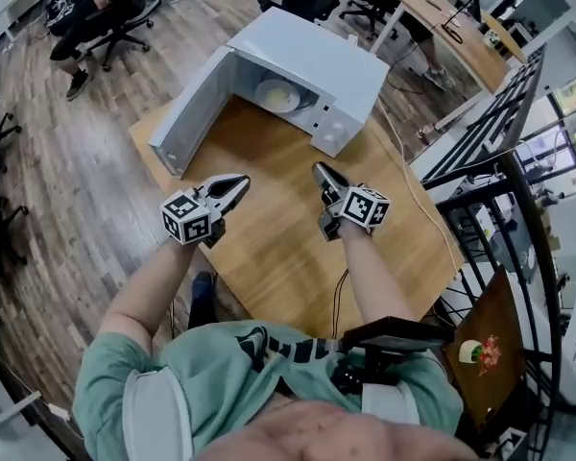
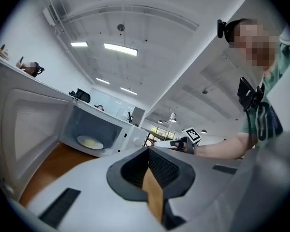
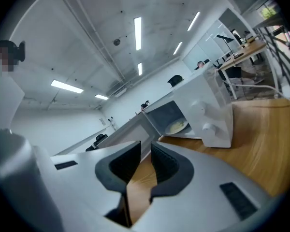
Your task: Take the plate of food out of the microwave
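The white microwave (image 1: 338,69) stands at the far end of the wooden table (image 1: 269,233), its door (image 1: 186,113) swung wide open to the left. Inside, a pale plate of food (image 1: 276,95) rests on the oven floor; it also shows in the left gripper view (image 2: 90,142) and the right gripper view (image 3: 176,126). Both grippers hover over the table, short of the microwave and apart from it. My left gripper (image 1: 232,188) (image 2: 147,151) is shut with nothing in it. My right gripper (image 1: 323,172) (image 3: 146,149) stands open by a narrow gap, empty.
A thin cable (image 1: 418,190) trails along the table's right edge. A black metal rack (image 1: 504,133) stands to the right. People sit on office chairs (image 1: 106,17) at the back left, and a desk (image 1: 461,36) is at the back right.
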Tool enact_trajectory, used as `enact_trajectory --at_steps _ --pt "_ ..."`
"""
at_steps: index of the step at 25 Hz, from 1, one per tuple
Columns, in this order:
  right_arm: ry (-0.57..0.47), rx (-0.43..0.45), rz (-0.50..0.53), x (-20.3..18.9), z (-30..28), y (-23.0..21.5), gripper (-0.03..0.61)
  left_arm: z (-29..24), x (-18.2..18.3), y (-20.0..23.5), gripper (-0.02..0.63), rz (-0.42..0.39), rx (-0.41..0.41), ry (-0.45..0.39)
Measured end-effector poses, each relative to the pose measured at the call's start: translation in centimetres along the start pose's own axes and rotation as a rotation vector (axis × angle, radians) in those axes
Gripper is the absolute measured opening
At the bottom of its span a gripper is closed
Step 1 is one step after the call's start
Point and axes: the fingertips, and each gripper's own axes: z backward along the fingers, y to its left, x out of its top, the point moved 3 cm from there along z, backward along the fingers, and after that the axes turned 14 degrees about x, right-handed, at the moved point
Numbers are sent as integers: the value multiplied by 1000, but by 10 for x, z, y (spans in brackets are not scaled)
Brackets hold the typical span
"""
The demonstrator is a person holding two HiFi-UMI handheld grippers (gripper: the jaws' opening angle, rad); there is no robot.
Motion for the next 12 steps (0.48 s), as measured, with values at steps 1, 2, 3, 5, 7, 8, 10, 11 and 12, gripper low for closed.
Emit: enact_trajectory --at_steps 1,2,3,5,7,8,10,11,12 --pt "-4 0 -24 -2 -11 -12 48 -7 -1 7 5 -2 -2 0" --pt "-6 6 -49 -3 -23 -24 48 -14 -3 13 5 0 -3 -2" --pt "-7 16 -76 -6 -36 -36 53 -19 -5 20 5 3 -2 -5" --pt "-10 34 -128 -11 -63 -56 103 -26 -11 34 5 4 3 -2" --pt "-31 35 -173 -14 -88 -75 103 -30 -18 51 5 9 6 4" --pt "-48 32 -197 -16 -99 -84 103 -32 -23 58 5 23 5 5" --pt "-87 30 -256 -20 -117 -103 103 -37 -33 71 5 60 4 3" --pt "-106 32 -288 -21 -126 -113 103 -40 -38 77 6 73 5 4" --pt "-124 36 -320 -22 -134 -123 112 -44 -42 81 5 79 5 6"
